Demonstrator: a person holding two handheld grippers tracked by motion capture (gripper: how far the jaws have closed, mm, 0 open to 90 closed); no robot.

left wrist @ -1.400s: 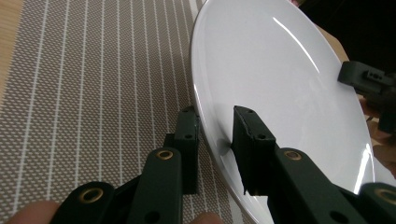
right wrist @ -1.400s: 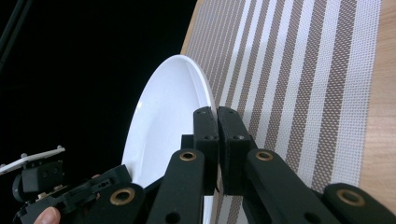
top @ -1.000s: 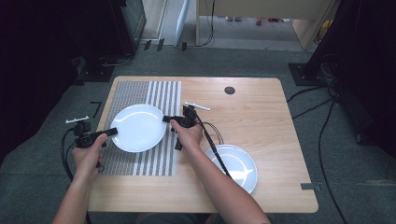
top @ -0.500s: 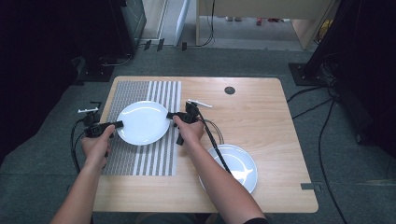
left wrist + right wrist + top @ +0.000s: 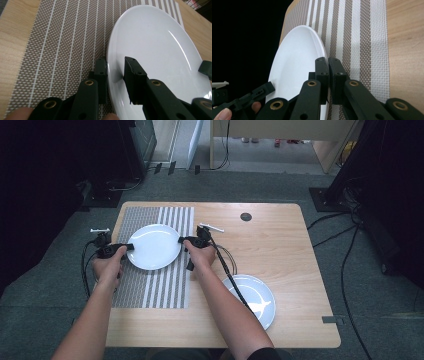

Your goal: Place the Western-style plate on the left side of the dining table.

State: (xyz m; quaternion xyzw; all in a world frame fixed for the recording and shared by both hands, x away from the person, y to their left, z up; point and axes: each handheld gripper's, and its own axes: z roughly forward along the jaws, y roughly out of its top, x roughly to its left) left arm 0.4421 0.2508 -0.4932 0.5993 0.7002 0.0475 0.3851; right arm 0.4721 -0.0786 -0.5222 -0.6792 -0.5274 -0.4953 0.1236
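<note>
Both tongs [image 5: 129,247] [image 5: 183,240] clamp opposite plate [image 5: 152,246] rims.

I see a glossy, smooth white plate [image 5: 152,246], a coarse woven placemat [image 5: 150,285], a pale matt wood-grain tabletop [image 5: 280,240], and matt black plastic tools.

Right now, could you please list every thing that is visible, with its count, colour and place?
round white ceramic plates: 2, white; one over the striped mat, gripped at both rims; the other plate on the table near the front right.
striped woven placemat: 1, grey-brown and white; left half of the table.
light wooden table: 1, pale wood; centre.
small round black disc: 1, black; far side of the table.
left gripper: 1, black; fingers on the plate's left rim.
right gripper: 1, black; fingers clamped on the plate's right rim.
</note>
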